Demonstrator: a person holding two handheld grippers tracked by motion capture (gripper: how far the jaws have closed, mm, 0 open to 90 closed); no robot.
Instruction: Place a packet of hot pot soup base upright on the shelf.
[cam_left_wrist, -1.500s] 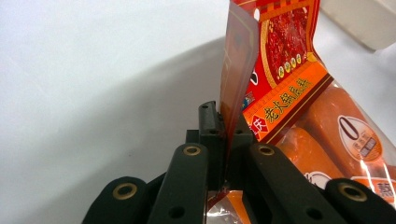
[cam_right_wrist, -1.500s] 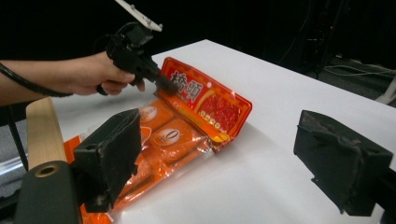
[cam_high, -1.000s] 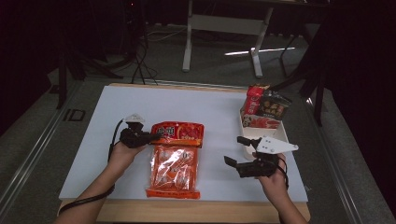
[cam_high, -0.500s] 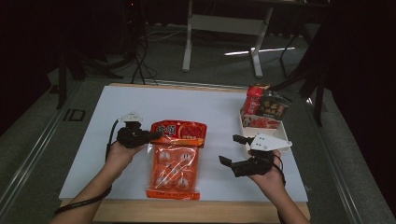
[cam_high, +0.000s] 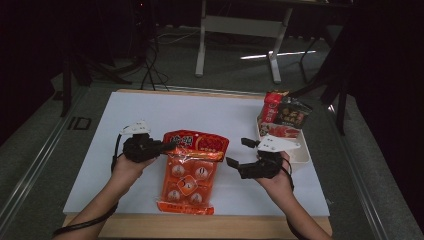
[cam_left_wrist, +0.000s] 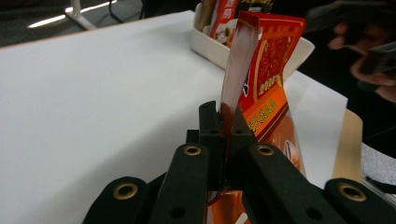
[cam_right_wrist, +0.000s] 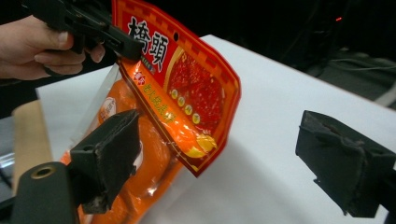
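A red and orange snack bag (cam_high: 190, 170) lies on the white table (cam_high: 200, 112), its printed top flap raised. My left gripper (cam_high: 169, 146) is shut on the flap's left edge; in the left gripper view the jaws (cam_left_wrist: 223, 122) pinch the thin seam of the bag (cam_left_wrist: 266, 70). My right gripper (cam_high: 238, 152) stands open just right of the bag, level with its upper half. In the right gripper view its jaws (cam_right_wrist: 226, 147) frame the bag's lower right corner (cam_right_wrist: 187, 79) without touching it, and the left gripper (cam_right_wrist: 126, 46) shows at the top left.
A white tray (cam_high: 301, 155) with several upright snack packets (cam_high: 282, 112) sits at the table's right side, close behind my right hand. The table's wooden front edge (cam_high: 200, 227) runs below the bag. Desk legs (cam_high: 201, 40) stand on the floor beyond.
My right gripper has moved left, closer to the bag, jaws still open. The left gripper keeps its hold on the flap and has barely shifted.
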